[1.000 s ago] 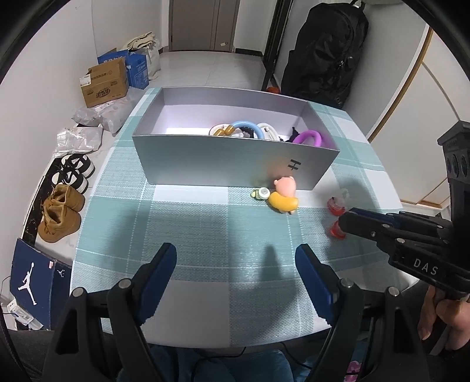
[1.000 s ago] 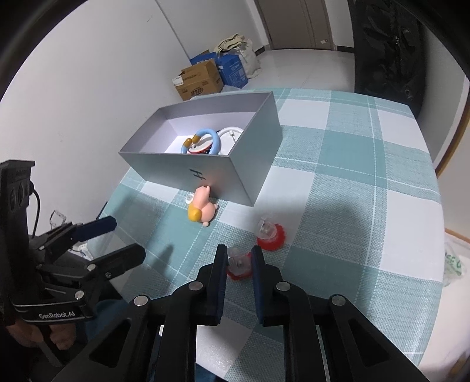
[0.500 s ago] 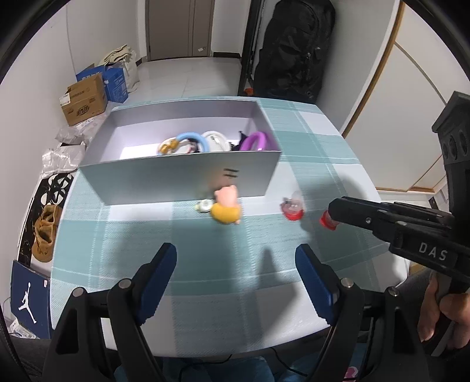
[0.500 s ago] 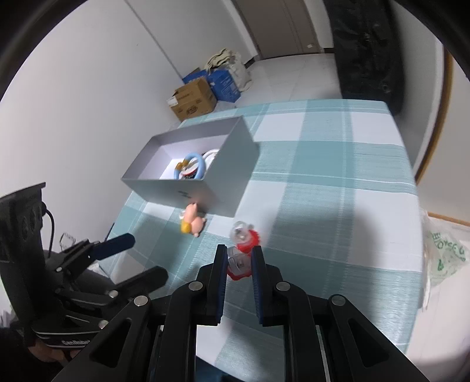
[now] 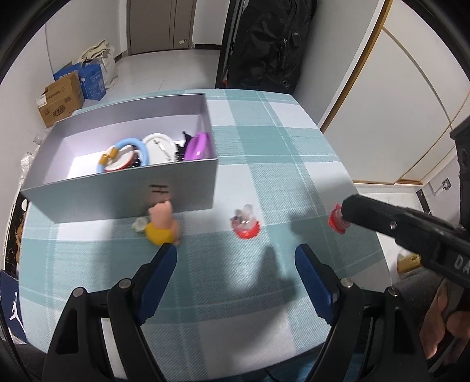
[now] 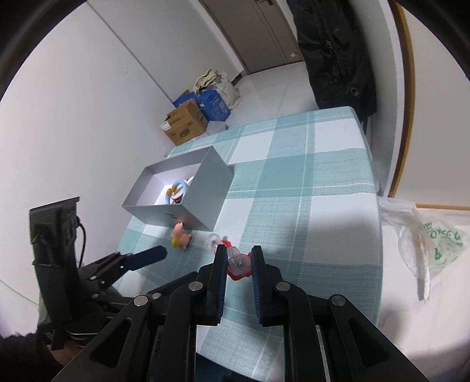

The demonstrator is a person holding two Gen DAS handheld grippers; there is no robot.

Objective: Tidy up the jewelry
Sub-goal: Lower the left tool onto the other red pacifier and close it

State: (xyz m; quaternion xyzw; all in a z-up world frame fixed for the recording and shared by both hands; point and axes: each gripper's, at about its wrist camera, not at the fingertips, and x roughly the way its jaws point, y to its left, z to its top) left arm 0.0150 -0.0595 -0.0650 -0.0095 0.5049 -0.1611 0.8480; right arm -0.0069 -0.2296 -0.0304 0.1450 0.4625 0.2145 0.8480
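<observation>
The right gripper, jaws clamped on a small red-based trinket, has lifted it off the checked tablecloth and now carries it above the cloth's near edge. The left gripper hangs wide open and empty over the near edge. A second red trinket and a pig figure lie beside the grey box, so boxing comes next.

A home: a checked-cloth desk, cardboard boxes on the tiled floor, a closed door, and a hanging black backpack.
</observation>
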